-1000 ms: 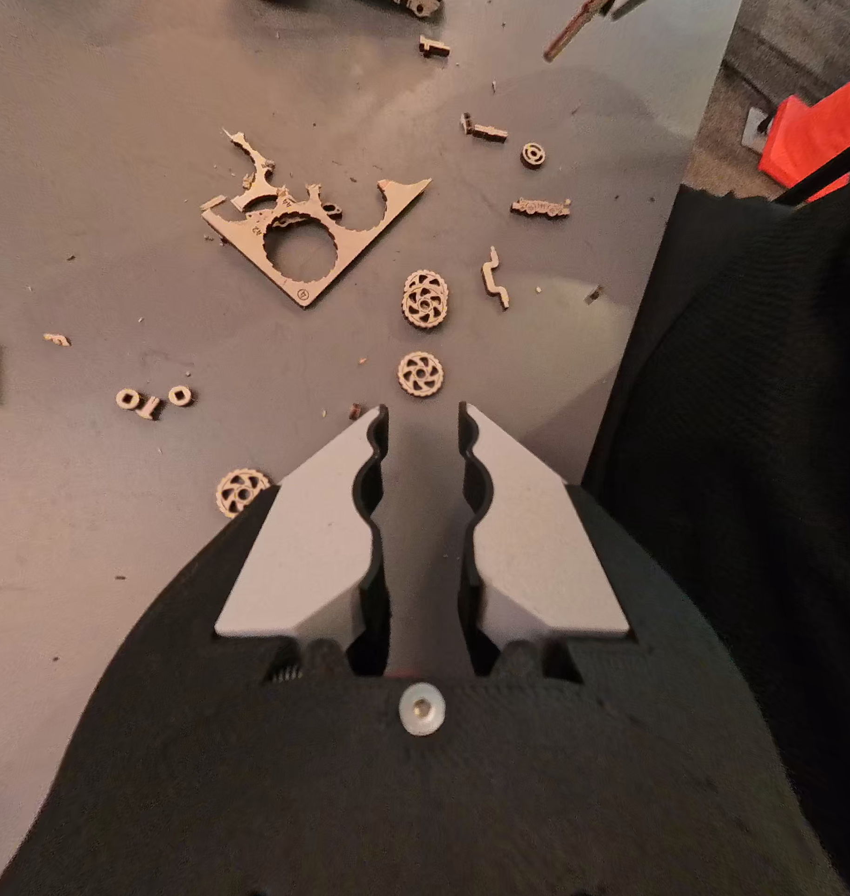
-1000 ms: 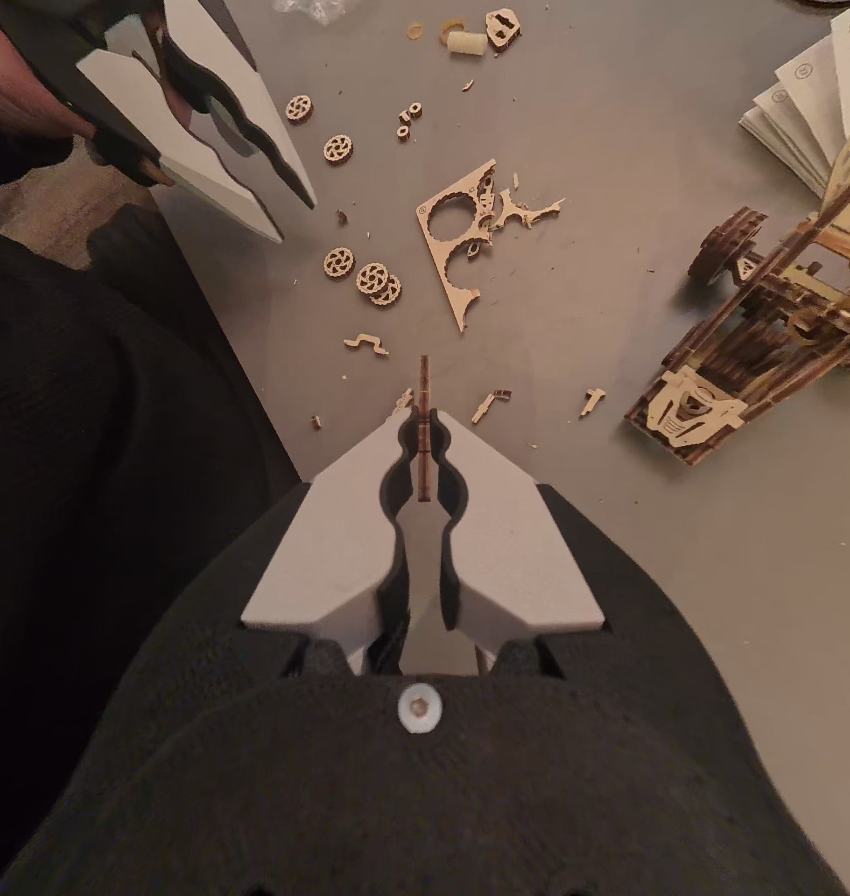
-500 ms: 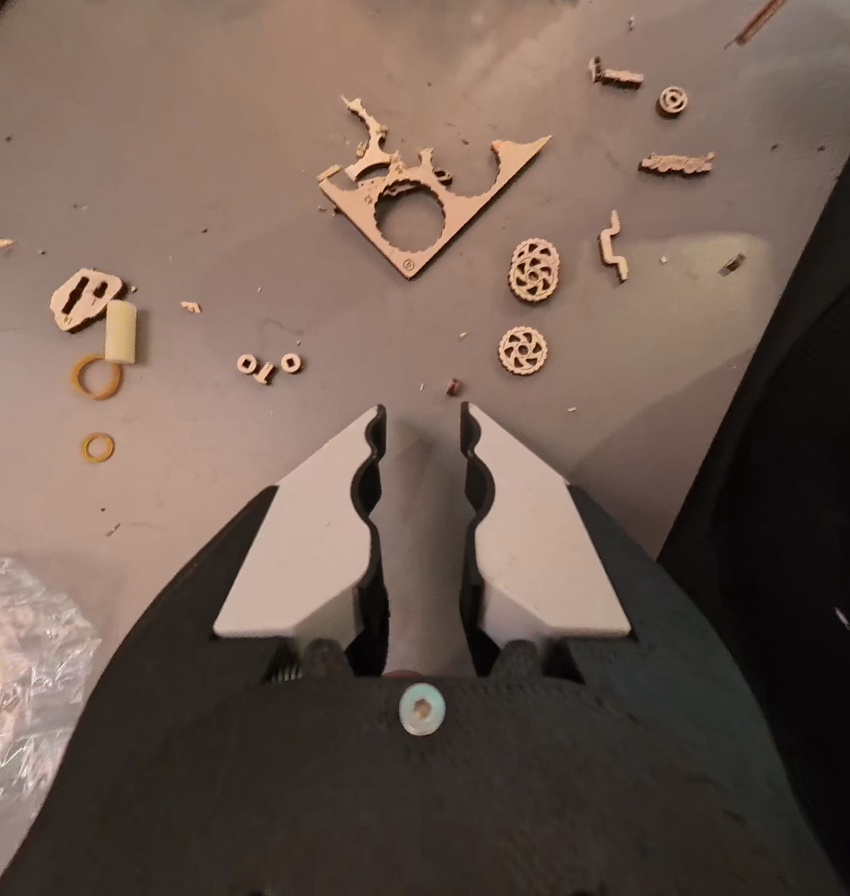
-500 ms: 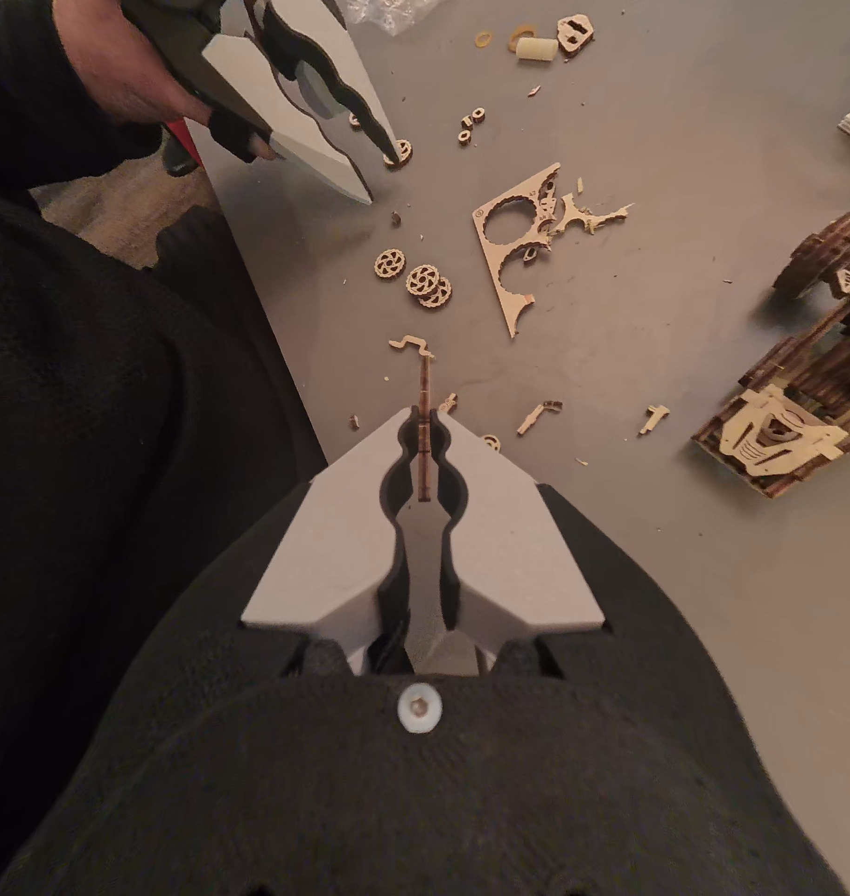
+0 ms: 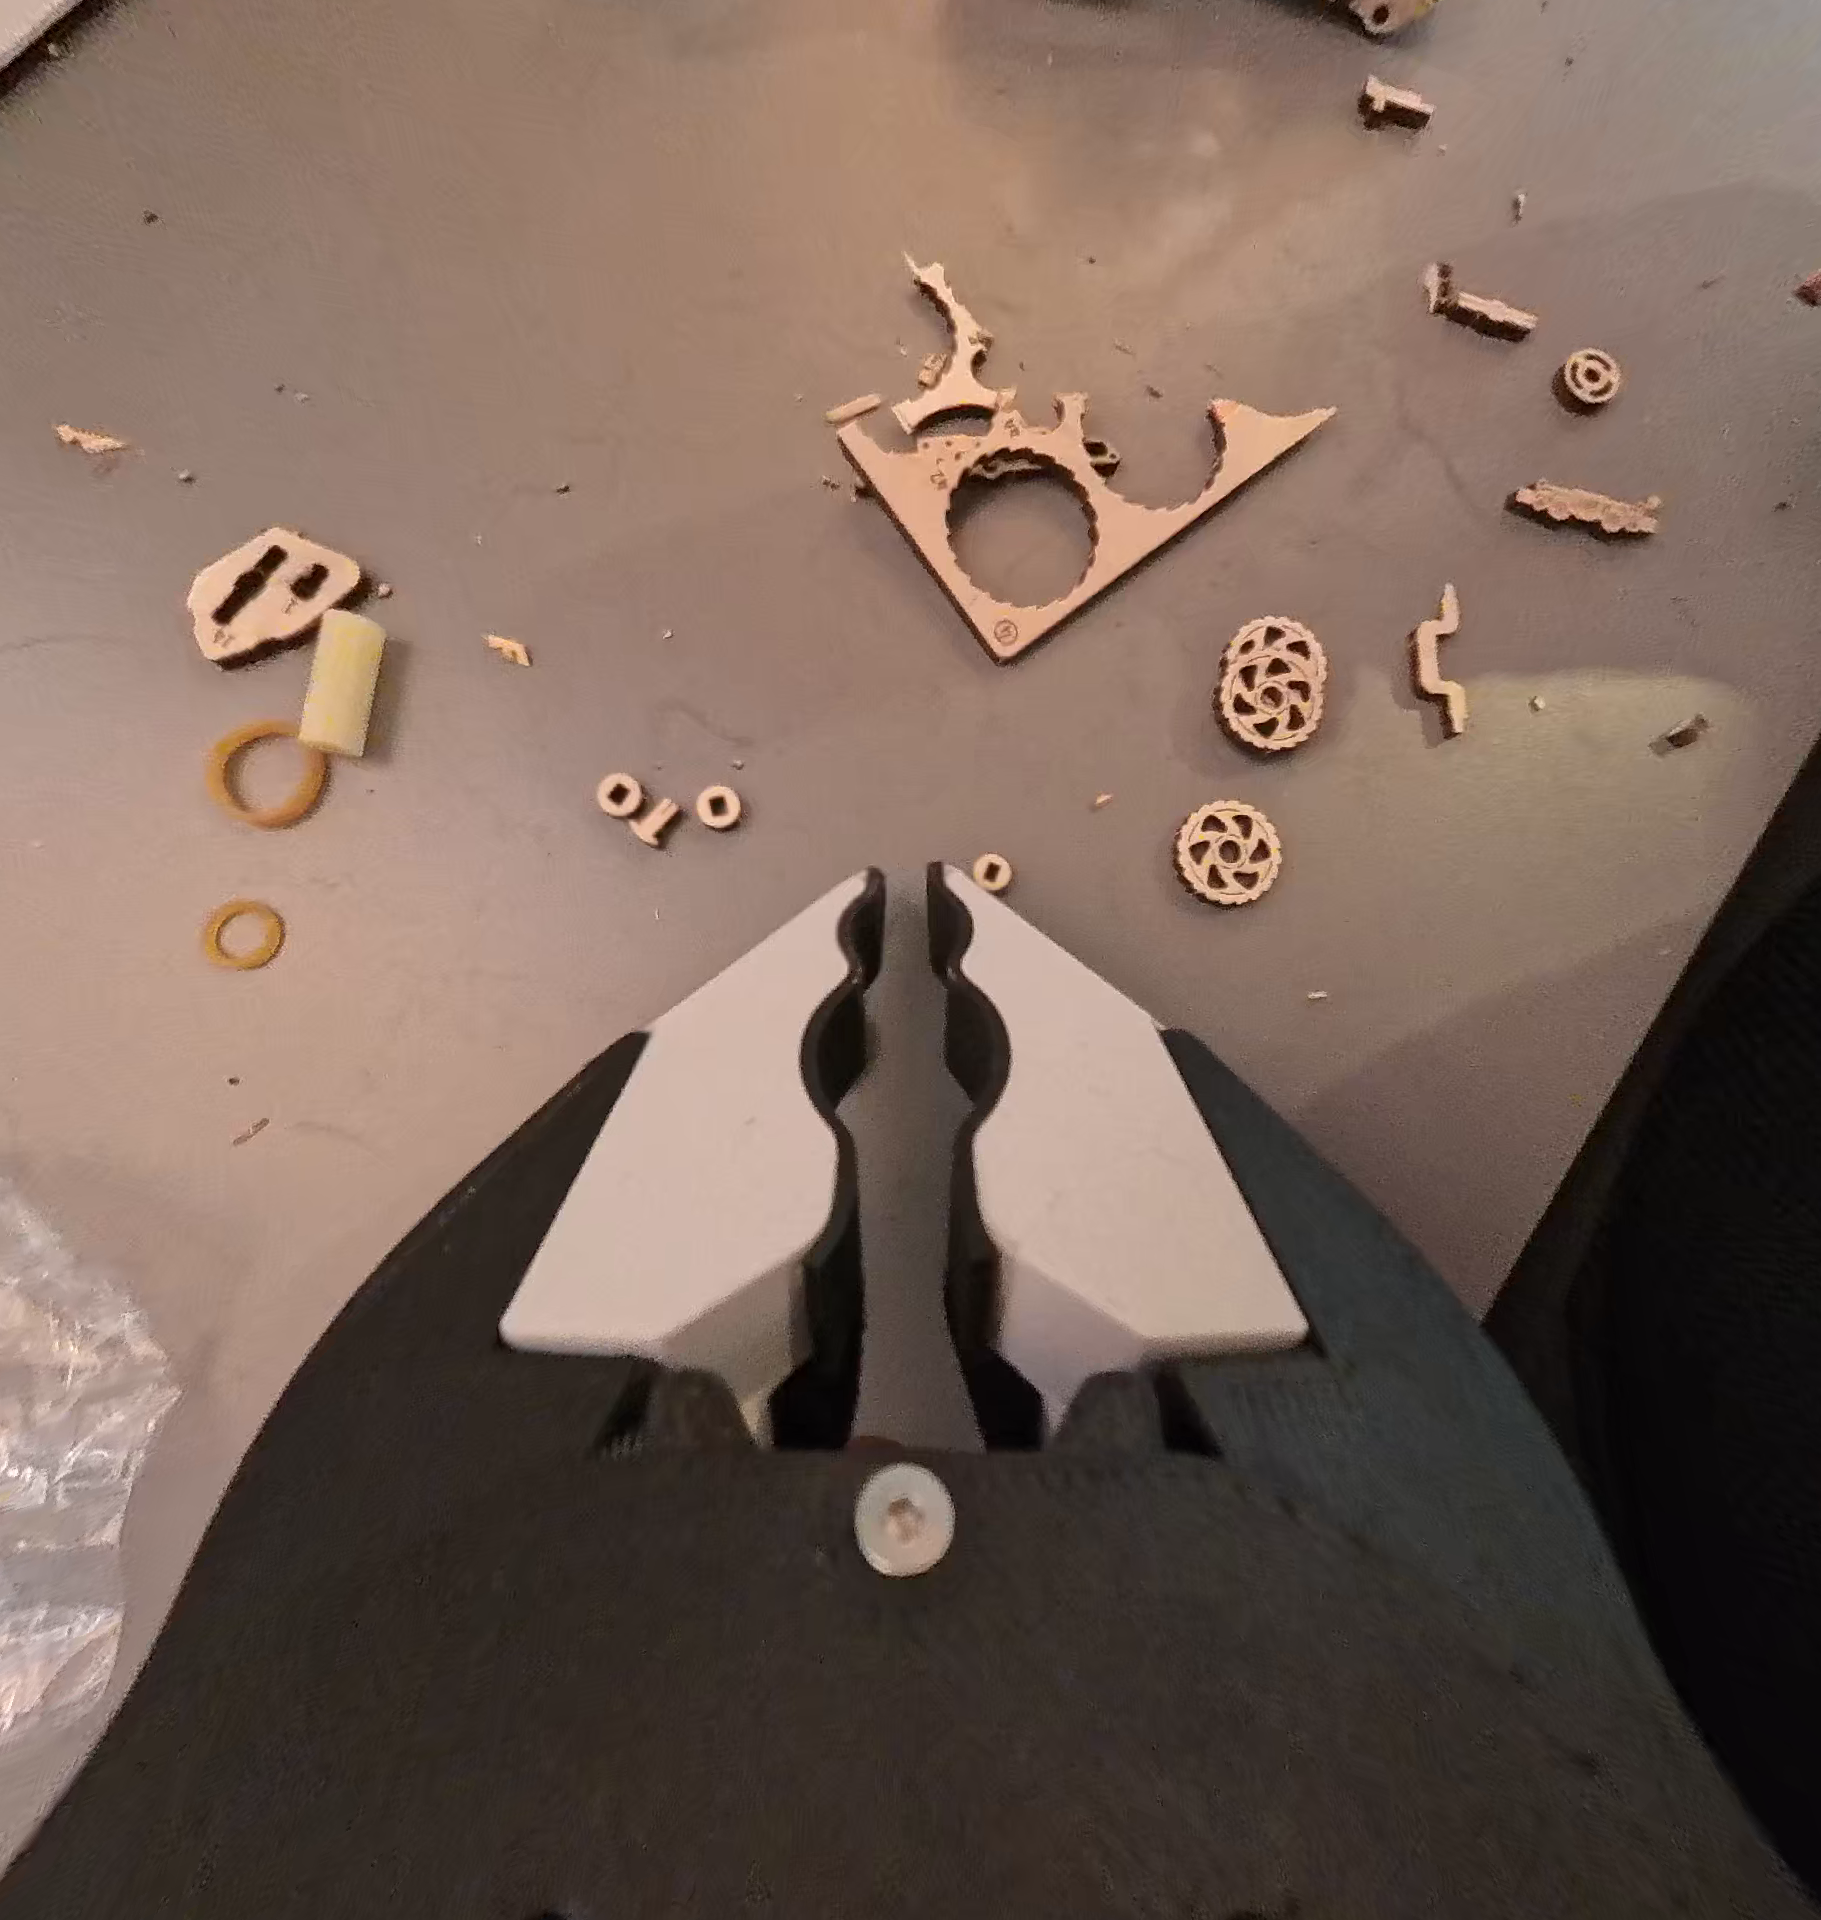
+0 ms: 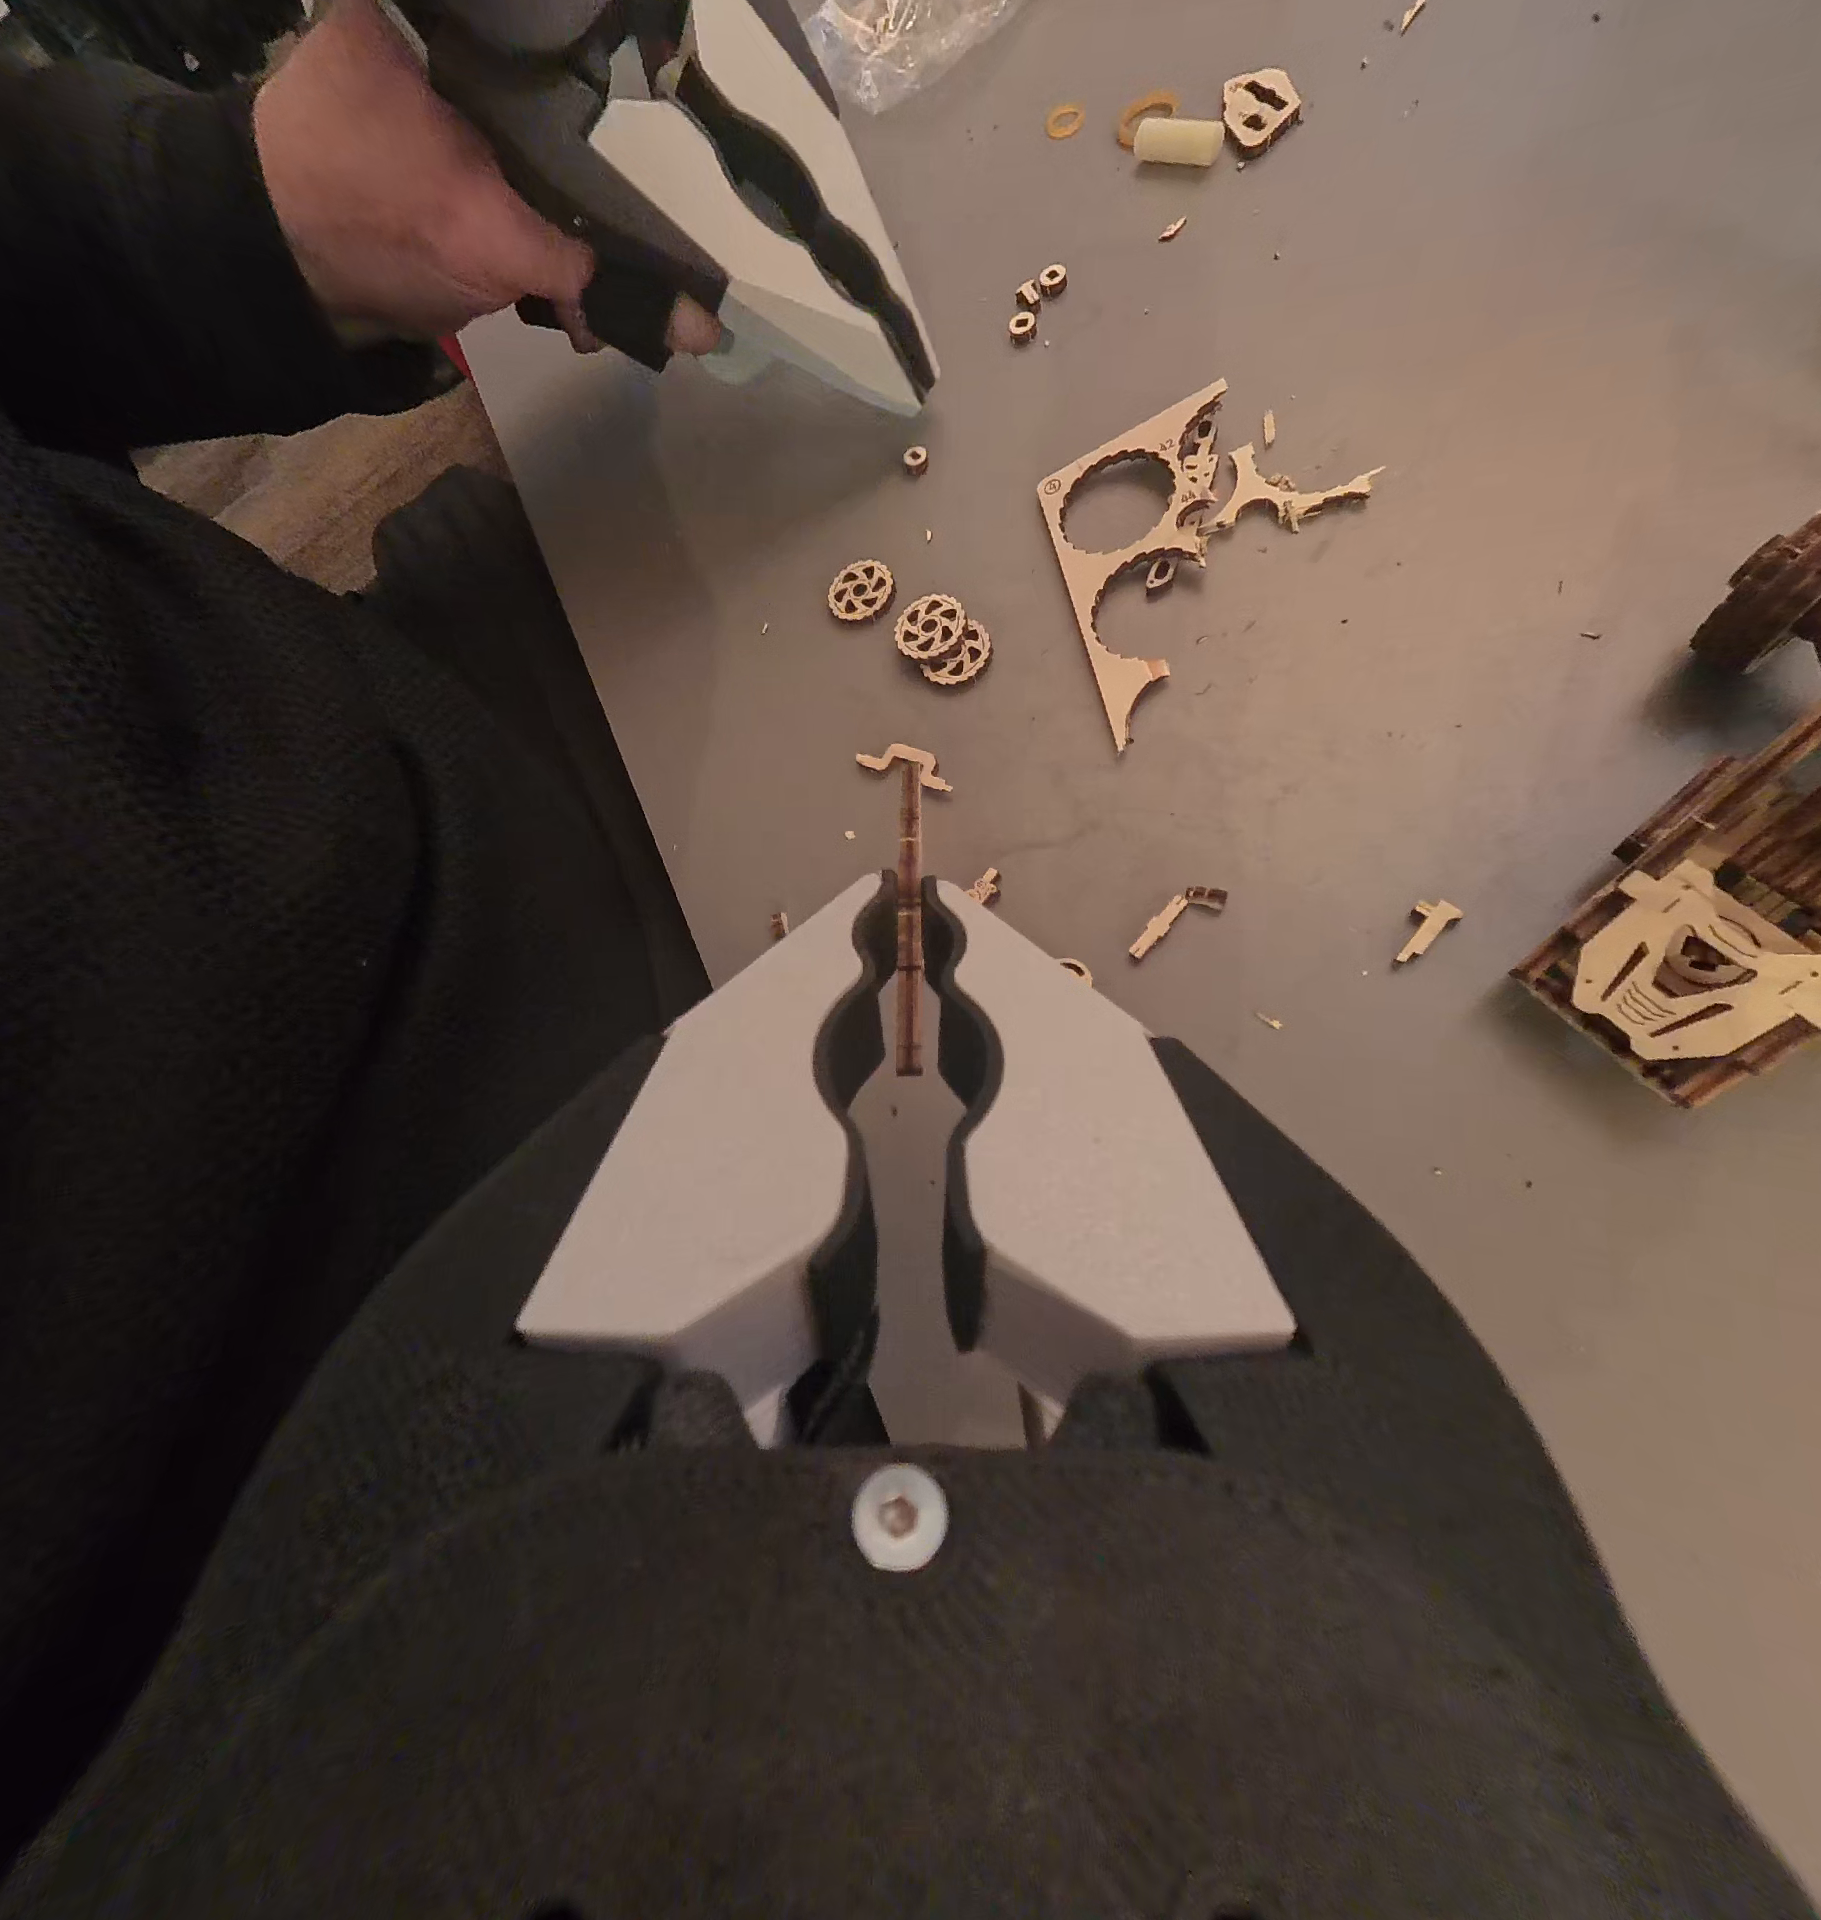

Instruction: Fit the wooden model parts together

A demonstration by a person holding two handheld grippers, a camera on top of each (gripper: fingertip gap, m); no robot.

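Your right gripper (image 6: 904, 894) has its jaws clamped on a thin wooden strip (image 6: 907, 831), held edge-on so it sticks straight out past the tips, above the grey counter (image 6: 1301, 1299). Your left gripper (image 5: 903, 878) is holding nothing, jaws down to a narrow gap, tips low over the counter.

I'll use the triangular offcut sheet (image 5: 1067, 509) with the round cut-outs as the landmark. A tiny ring piece (image 5: 991, 871) sits just beside the left gripper's right tip, on the near side of the sheet. Two gear wheels are to the sheet's near right: a single one (image 5: 1228, 852) and a stacked pair (image 5: 1275, 694). A small zigzag piece (image 5: 1438, 665) is further right of those. To the sheet's near left you've got three little spacer bits (image 5: 667, 808) in a row. Well left of the sheet there's a pale cylinder (image 5: 341, 681) lying on a tan ring (image 5: 265, 774), a flat slotted piece (image 5: 272, 594) touching the cylinder, and a smaller ring (image 5: 246, 935) nearer the camera. Crinkled clear plastic (image 5: 33, 1403) is at the far left edge.

In the right wrist view, the half-built wooden model (image 6: 1737, 935) sits well to the sheet's right, and your left hand (image 6: 407, 208) grips the other tool's handle.
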